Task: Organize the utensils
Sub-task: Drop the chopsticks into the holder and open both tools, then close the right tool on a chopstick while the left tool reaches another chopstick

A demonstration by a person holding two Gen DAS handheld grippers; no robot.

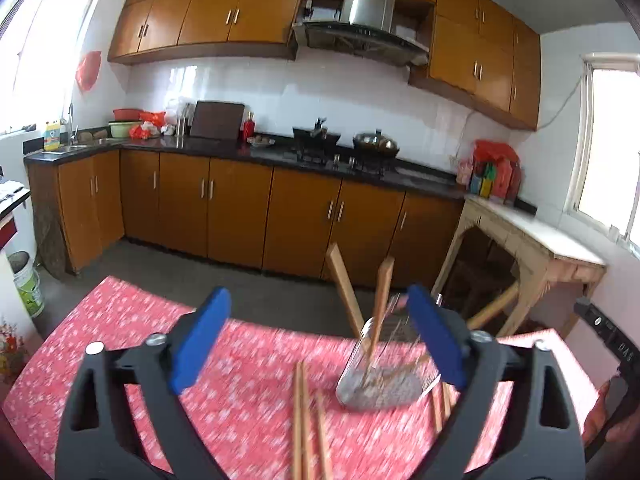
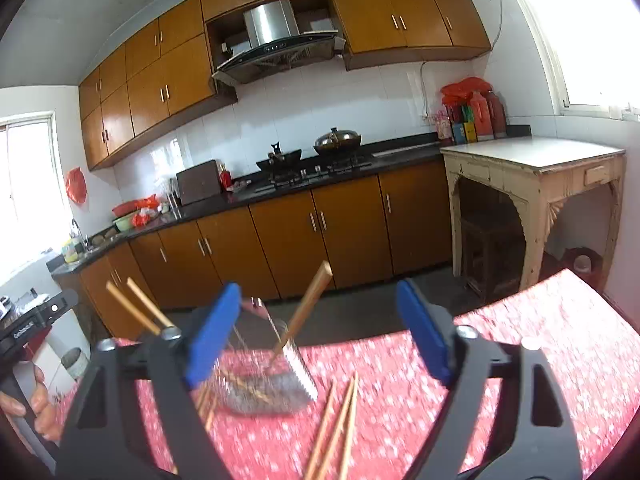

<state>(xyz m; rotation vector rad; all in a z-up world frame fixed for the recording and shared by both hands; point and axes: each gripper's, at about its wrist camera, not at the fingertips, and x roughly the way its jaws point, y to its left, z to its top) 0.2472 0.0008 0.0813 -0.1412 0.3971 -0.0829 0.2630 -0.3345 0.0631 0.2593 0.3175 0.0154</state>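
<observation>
A clear square glass holder [image 1: 380, 368] stands on the red flowered tablecloth [image 1: 132, 340] with wooden chopsticks [image 1: 380, 308] leaning in it. More chopsticks [image 1: 304, 420] lie loose on the cloth in front. My left gripper [image 1: 320, 344] is open and empty, its right finger beside the holder. In the right wrist view the holder [image 2: 264, 368] holds chopsticks [image 2: 308, 304], with loose ones [image 2: 338, 424] on the cloth. My right gripper [image 2: 320, 340] is open and empty, its left finger beside the holder.
Brown kitchen cabinets [image 1: 240, 208] and a dark counter with a stove [image 1: 340, 152] run along the far wall. A pale wooden side table [image 2: 536, 176] stands at the right. A white bucket [image 1: 26, 284] sits on the floor at left.
</observation>
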